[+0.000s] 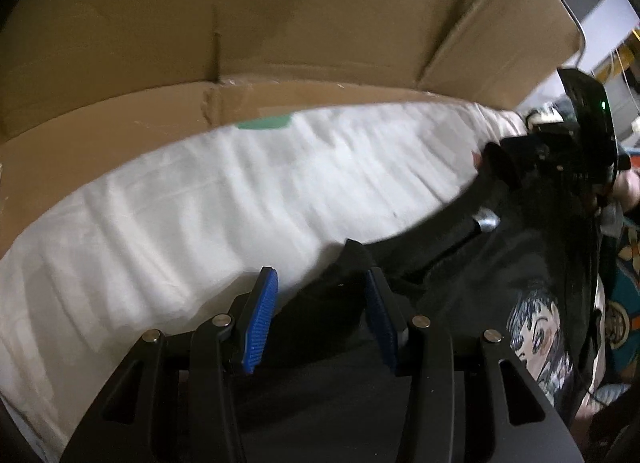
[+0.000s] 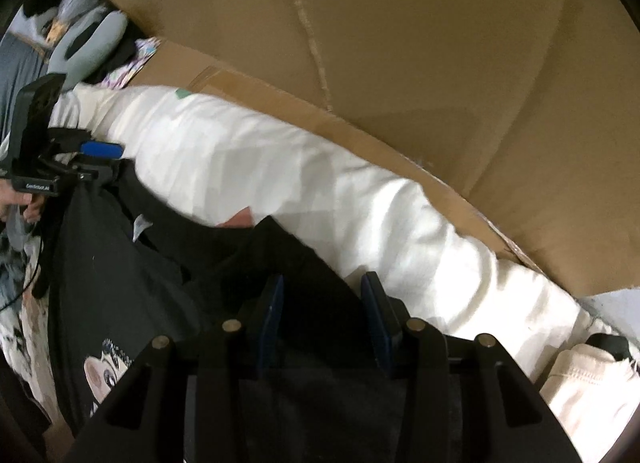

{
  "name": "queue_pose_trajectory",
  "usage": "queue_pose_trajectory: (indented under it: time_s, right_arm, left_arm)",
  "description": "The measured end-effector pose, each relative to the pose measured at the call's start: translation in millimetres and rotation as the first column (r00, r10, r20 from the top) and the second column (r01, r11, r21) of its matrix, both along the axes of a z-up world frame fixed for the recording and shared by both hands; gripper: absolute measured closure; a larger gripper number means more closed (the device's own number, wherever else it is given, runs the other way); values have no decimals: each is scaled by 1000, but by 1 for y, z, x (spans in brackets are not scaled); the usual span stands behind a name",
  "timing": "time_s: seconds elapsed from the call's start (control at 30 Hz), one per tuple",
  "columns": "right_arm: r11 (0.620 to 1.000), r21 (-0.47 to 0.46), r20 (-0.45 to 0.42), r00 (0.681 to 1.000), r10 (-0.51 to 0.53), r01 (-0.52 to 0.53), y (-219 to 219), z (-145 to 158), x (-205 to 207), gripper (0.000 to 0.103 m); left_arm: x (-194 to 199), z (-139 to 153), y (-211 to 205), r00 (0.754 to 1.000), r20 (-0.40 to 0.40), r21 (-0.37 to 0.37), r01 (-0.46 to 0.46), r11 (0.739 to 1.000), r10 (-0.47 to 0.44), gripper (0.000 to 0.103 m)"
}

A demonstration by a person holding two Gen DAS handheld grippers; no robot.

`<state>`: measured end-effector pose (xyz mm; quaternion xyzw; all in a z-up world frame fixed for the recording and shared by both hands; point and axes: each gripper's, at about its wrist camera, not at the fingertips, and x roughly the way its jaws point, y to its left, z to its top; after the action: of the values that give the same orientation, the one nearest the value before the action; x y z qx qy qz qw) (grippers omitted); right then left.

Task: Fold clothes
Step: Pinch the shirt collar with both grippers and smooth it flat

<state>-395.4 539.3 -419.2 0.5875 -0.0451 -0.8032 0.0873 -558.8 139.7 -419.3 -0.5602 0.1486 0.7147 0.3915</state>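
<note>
Item: black printed T-shirt [image 1: 472,303], held stretched between the two tools above a white sheet [image 1: 200,203].

Left tool [image 1: 320,317]: closed on bunched black fabric, a fold standing up between its blue pads [image 1: 260,319].

Right tool [image 2: 323,319]: black cloth is seen between its dark pads; a grip on a shirt edge is judged likely.

Step in hand: judged to be the carrying of one shirt edge over for a fold, or its lay-out on the sheet.

Next move: both tools are to be lowered together, cloth kept taut, the edge set flat ahead of the tools.

Surroundings: cardboard panels [image 2: 400,43] beyond the sheet; a cream garment [image 2: 592,383] right of the right tool; mixed clothes [image 2: 88,39] far left. The sheet ahead of the tools is unobstructed.
</note>
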Motion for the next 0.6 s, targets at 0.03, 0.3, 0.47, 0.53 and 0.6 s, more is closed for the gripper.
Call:
queue_pose_trajectory:
  time_s: [0.03, 0.3, 0.47, 0.53, 0.6]
  right_arm:
    - [1000, 11, 1, 1000, 10, -10, -2, 0, 0, 64]
    - [996, 64, -1, 998, 55, -55, -16, -6, -17, 64]
    - [982, 119, 17, 989, 144, -145, -28, -3, -20, 98]
    - [980, 131, 16, 989, 148, -149, -27, 2, -21, 98]
    - [981, 146, -5, 991, 133, -130, -23, 11, -21, 99]
  left_arm:
    - [1, -2, 1, 1000, -3, -6, 1, 1000, -1, 58]
    - [8, -9, 14, 997, -32, -45, 62, 997, -63, 58]
    - [15, -7, 23, 987, -63, -88, 141, 986, -147, 94]
    - [15, -5, 25, 985, -64, -97, 151, 984, -158, 99]
    - [13, 2, 26, 987, -68, -87, 143, 986, -149, 100]
